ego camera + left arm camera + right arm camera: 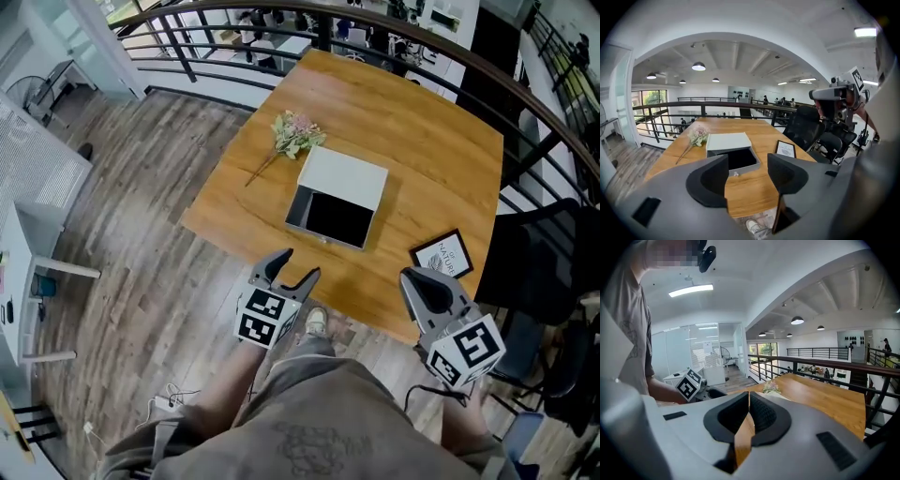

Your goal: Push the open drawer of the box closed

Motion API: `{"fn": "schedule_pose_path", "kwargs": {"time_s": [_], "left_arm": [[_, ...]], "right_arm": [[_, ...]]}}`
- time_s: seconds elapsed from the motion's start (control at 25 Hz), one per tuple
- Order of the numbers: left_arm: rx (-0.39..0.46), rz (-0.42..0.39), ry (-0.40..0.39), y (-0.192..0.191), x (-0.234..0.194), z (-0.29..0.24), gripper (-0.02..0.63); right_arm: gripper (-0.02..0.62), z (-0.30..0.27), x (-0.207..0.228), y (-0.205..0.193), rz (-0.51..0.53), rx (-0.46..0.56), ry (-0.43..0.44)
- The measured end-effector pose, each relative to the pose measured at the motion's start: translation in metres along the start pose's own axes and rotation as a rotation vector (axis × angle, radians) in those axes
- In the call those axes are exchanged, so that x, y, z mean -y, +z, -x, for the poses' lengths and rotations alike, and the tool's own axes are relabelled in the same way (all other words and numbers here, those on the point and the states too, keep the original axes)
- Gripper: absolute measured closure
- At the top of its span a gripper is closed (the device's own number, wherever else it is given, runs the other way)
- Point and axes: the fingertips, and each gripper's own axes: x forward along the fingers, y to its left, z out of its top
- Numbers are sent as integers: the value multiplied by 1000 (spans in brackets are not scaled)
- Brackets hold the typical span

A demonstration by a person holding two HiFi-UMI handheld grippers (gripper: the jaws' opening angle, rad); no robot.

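A pale grey box [341, 177] lies on the wooden table [441, 150], its drawer [334, 221] pulled out toward me and showing a black inside. The left gripper view shows the same box [727, 140] and open drawer [738, 159] ahead between the jaws. My left gripper [298, 265] is open, held off the table's near edge, short of the drawer. My right gripper [419, 281] is shut and empty, near the table's front right edge. In the right gripper view the jaws [748, 407] meet tip to tip.
A small bunch of dried flowers [291, 134] lies beyond the box at its left. A black-framed card [442, 254] sits at the table's front right. A black chair [553, 253] stands at the right; a dark railing [234, 28] runs behind the table.
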Motion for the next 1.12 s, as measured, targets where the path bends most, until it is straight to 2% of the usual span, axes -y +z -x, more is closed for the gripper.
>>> {"fn": "schedule_pose_path", "kwargs": {"time_s": [0.44, 0.6, 1.12], "left_arm": [[-240, 19, -111, -65, -29, -84, 336], [-282, 37, -105, -78, -32, -106, 383], [-448, 225, -77, -124, -21, -164, 383]], "right_arm": [[558, -62, 30, -10, -43, -117, -23], [558, -67, 43, -21, -60, -162, -21], [558, -81, 97, -43, -85, -223, 63]]}}
